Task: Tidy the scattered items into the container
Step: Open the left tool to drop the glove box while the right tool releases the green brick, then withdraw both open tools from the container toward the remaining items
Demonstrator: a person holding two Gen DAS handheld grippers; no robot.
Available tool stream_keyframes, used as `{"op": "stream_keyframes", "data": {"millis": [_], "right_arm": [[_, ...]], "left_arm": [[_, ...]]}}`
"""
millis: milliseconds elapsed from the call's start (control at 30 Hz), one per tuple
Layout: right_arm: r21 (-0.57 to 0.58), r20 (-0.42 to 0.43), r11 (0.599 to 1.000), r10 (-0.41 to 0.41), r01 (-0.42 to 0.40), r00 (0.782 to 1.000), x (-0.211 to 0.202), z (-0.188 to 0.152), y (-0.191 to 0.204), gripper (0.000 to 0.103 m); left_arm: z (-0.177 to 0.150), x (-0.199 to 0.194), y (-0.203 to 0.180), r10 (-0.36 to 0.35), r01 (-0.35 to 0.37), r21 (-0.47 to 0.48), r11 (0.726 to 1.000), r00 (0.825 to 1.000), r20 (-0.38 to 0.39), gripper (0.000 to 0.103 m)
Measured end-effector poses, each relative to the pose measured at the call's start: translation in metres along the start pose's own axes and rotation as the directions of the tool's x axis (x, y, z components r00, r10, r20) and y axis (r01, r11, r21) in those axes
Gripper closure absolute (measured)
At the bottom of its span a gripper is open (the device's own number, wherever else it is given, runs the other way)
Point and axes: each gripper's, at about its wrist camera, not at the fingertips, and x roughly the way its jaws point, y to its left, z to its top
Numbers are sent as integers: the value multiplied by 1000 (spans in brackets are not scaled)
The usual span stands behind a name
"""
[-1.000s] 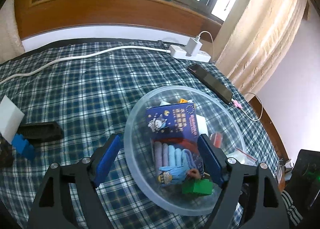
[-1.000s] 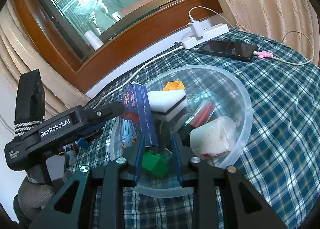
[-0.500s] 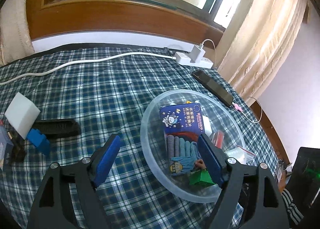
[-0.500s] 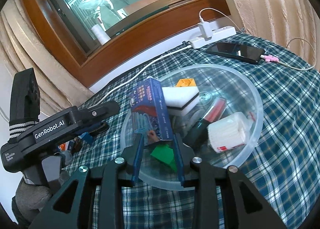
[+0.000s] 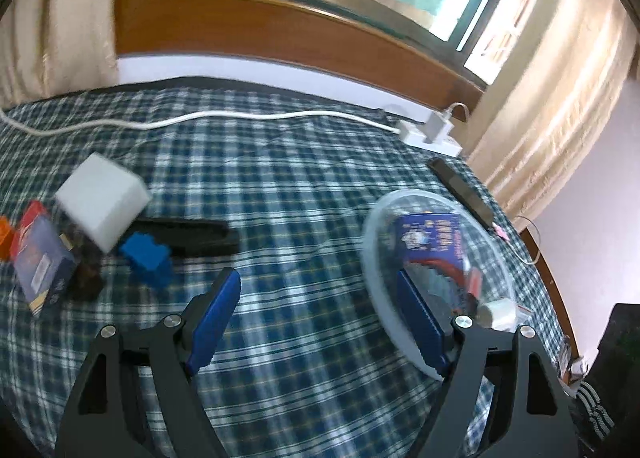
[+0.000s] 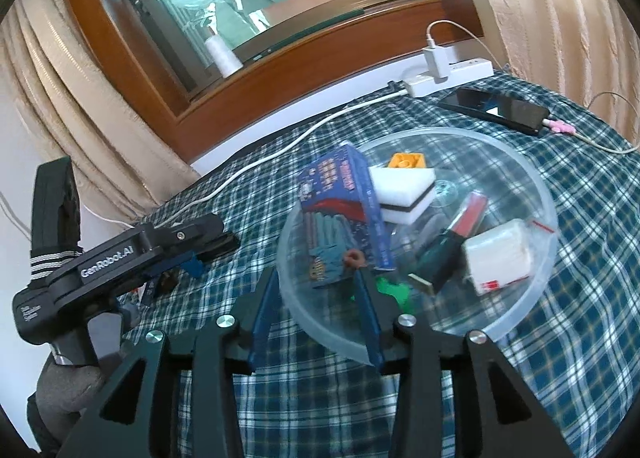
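Note:
The clear plastic bowl point(image 6: 520, 310) holds a blue crayon box point(image 6: 344, 198), a white sponge point(image 6: 404, 190), an orange brick point(image 6: 408, 160), a red tube point(image 6: 468, 214), a white packet point(image 6: 500, 254) and a green brick point(image 6: 394, 290). My right gripper point(image 6: 316, 282) hovers at the bowl's near rim, jaws opening, gripping nothing; the green brick lies just right of its right finger. My left gripper point(image 5: 320, 298) is open over bare cloth, with the bowl point(image 5: 372, 218) at its right finger. Left of it lie a white sponge block point(image 5: 102, 202), a blue brick point(image 5: 148, 258), a black bar point(image 5: 188, 236) and a red-and-blue box point(image 5: 40, 258).
A checked cloth point(image 5: 280, 186) covers the surface. A white cable point(image 5: 240, 116) runs to a power strip point(image 6: 448, 74) at the back wall. A black phone point(image 6: 496, 110) lies behind the bowl, with curtains and a wooden window sill beyond. My left gripper's body point(image 6: 120, 262) shows at left.
The right gripper's jaws have widened and let go of the green brick, which now lies in the bowl. The left gripper has swung left, away from the bowl and towards the scattered items.

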Motion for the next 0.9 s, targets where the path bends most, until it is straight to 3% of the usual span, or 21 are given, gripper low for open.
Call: {"op": "stream_keyframes", "data": {"millis": [133,200,300,433,600,733,900], "right_arm": [[-15,-7,1000,9,-9,1000,3,-3,10,56],[-24,-7,1000,15,-16,1000,4,-4,15,52],[-32,-6,999,23,-24,1000,4,-5,22,43],[-47,-9,998,35,-36,999,6,-6,31,39],[-60,-29,997,54,-55,998,13,-10,41,34],[-74,-46,995,68,-72,997,19,-12,48,30],[-93,-62,992,83,-89,995,23,-16,56,29]], "left_arm": [[-2,-6,20,23,-23,-38,999,1000,13,21],[-3,-10,30,34,-32,-57,998,999,20,15],[-3,-15,42,42,-40,-84,996,999,30,13],[-6,-23,62,67,-61,-120,991,997,45,12],[-10,-31,86,110,-97,-177,980,992,65,3],[-12,-40,104,155,-133,-218,967,984,90,3],[-13,-53,133,231,-182,-318,931,965,126,0]]}}
